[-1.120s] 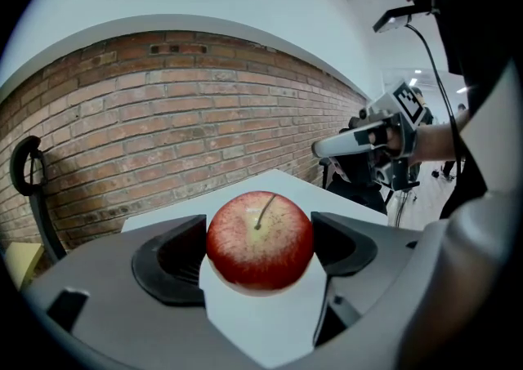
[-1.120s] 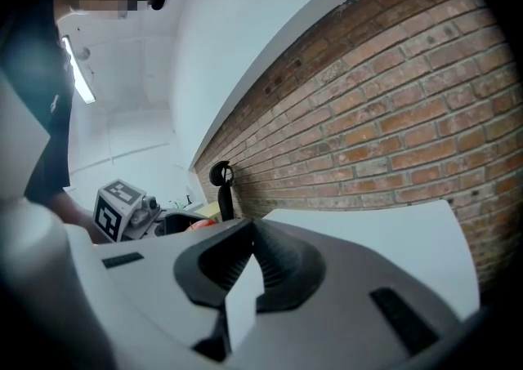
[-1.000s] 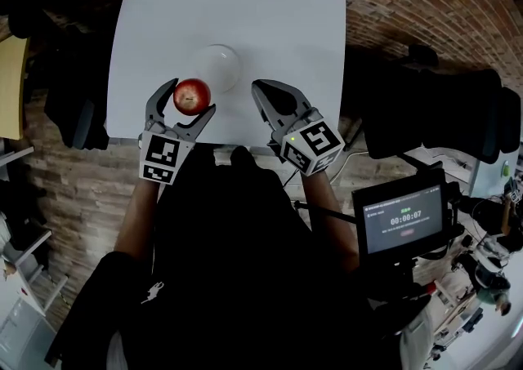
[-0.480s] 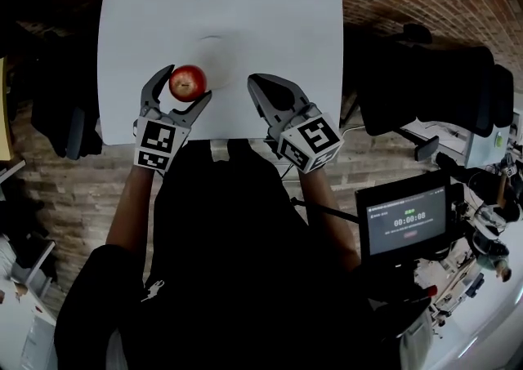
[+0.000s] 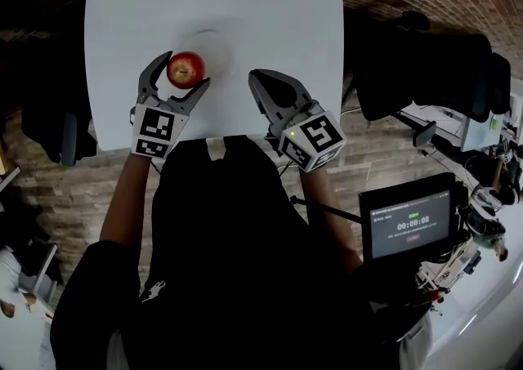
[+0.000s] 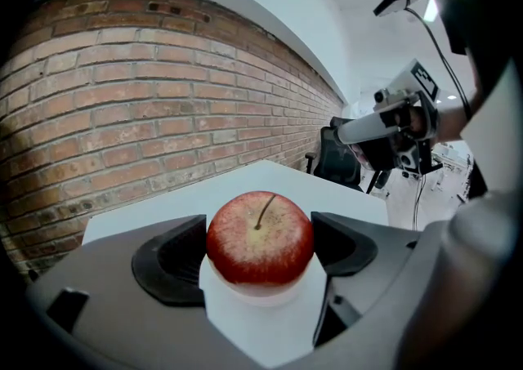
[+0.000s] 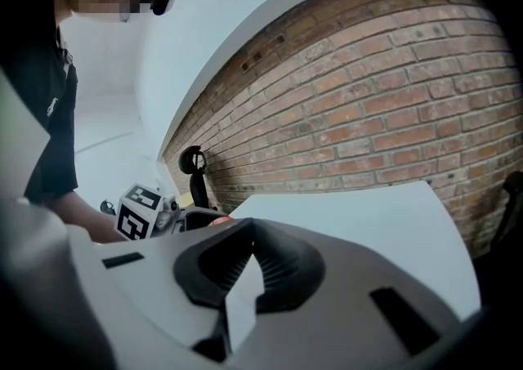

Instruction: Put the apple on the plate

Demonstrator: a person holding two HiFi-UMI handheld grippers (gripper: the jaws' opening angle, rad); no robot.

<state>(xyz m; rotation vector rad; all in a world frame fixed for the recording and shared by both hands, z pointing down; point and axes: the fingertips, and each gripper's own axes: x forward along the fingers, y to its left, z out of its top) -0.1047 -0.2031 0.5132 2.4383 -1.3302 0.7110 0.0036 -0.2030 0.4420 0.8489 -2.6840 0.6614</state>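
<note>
A red apple [image 5: 185,69] is gripped between the jaws of my left gripper [image 5: 186,71], above the white table [image 5: 278,17]. It hangs at the near left rim of a white plate [image 5: 217,40], which is faint against the tabletop. In the left gripper view the apple [image 6: 260,238] sits stem up between the dark pads, with the table behind it. My right gripper [image 5: 257,78] is shut and empty over the table's near edge, to the right of the apple. Its pads meet in the right gripper view [image 7: 243,239].
The table's near edge runs just behind both grippers. Black office chairs [image 5: 425,74] stand to its right and a dark chair [image 5: 57,127] to its left. A screen showing a timer [image 5: 413,221] stands at the lower right. The floor and the walls are brick.
My left gripper has carried the apple a little farther over the table, closer to the plate. The right gripper has kept its place beside it, still shut.
</note>
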